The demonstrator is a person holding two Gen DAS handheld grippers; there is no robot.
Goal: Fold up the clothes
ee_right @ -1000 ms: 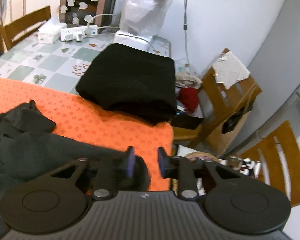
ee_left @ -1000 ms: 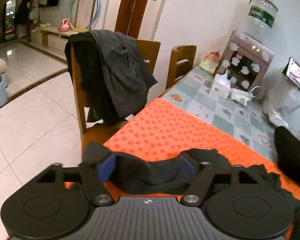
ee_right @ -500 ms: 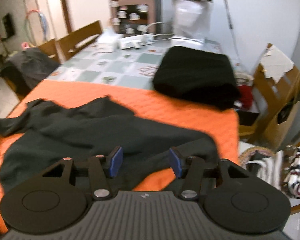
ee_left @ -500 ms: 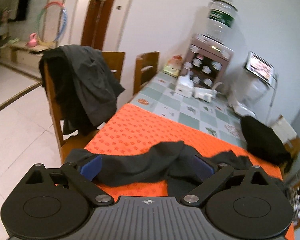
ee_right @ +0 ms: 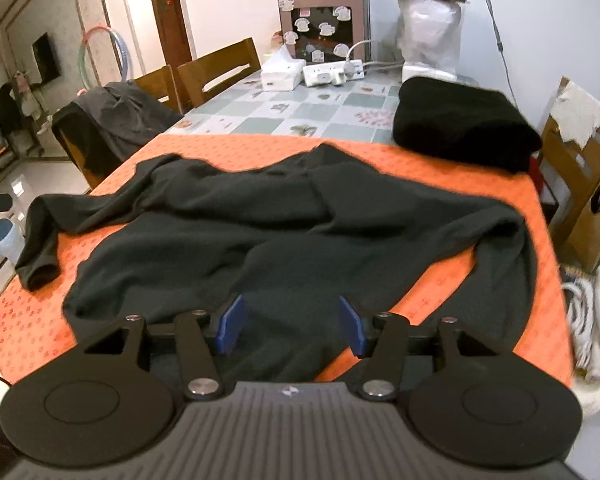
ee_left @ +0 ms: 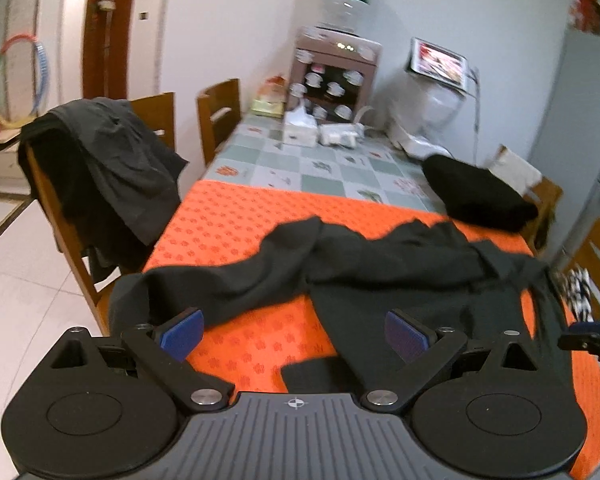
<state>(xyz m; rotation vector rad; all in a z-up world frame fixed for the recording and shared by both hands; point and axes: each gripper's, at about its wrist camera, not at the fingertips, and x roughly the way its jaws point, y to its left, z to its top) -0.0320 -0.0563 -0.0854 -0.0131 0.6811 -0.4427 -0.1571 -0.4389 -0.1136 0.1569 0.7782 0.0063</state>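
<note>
The dark long-sleeved top [ee_right: 284,224] lies spread but rumpled on the orange mat [ee_right: 228,148] covering the tabletop, sleeves flung to either side, probably laid out so its edges can be reached for folding. The left gripper [ee_left: 296,334] and right gripper [ee_right: 290,326] both hover above its near edge, fingers wide apart and holding nothing. The hem nearest the cameras is hidden behind the 2 grippers, and motion blur softens the creases.

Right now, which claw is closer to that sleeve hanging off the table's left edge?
The left claw, probably. It hangs open beside the dangling sleeve of the dark top, at that edge. The right claw, also open, sits over the top's hem, farther away.
</note>
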